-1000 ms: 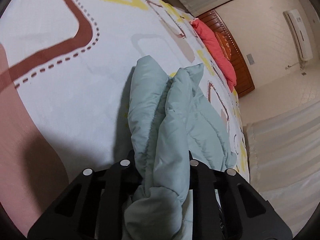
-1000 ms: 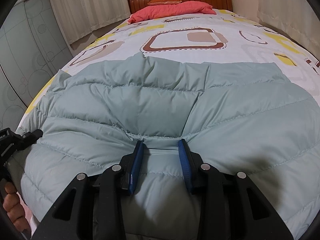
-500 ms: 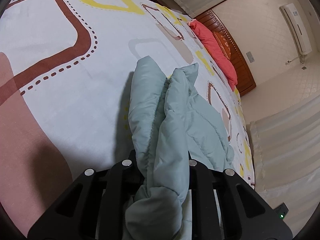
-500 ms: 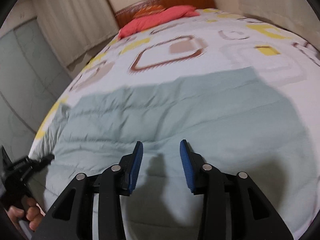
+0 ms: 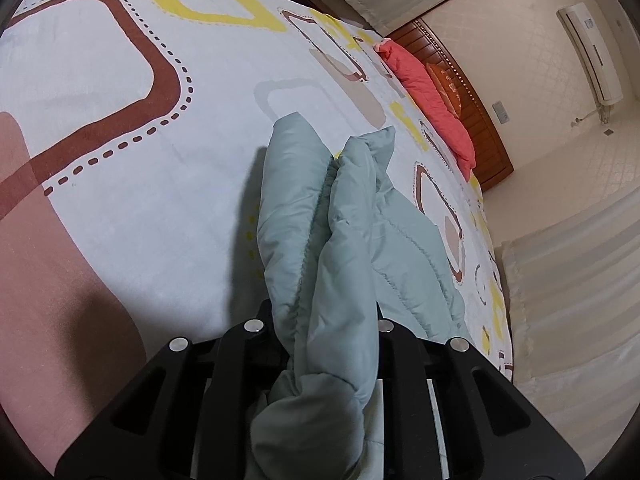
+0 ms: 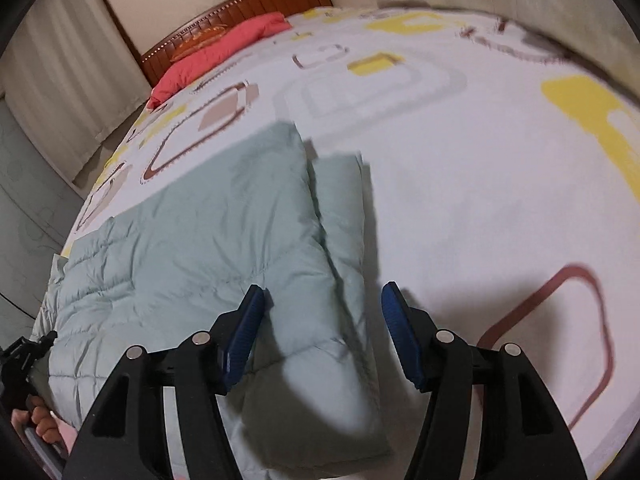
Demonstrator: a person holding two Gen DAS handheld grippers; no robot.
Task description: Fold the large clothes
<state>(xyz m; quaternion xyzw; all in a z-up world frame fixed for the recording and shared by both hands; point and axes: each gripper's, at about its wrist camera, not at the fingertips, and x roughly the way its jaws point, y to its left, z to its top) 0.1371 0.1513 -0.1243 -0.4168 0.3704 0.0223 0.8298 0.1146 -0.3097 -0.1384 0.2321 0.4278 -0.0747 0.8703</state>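
Pale green quilted jacket lies folded on the patterned bedspread. My left gripper is clamped on its bunched edge; my right gripper, opening, hovers above, holding nothing.

The quilted jacket is pale mint green all over. The bedsheet is white, printed with rounded squares in brown with dashed outlines, yellow, grey and beige. A coral-red pillow lies against the reddish-brown wooden headboard. The right tongs are black with blue pads; the left tongs are black. Curtains are cream.
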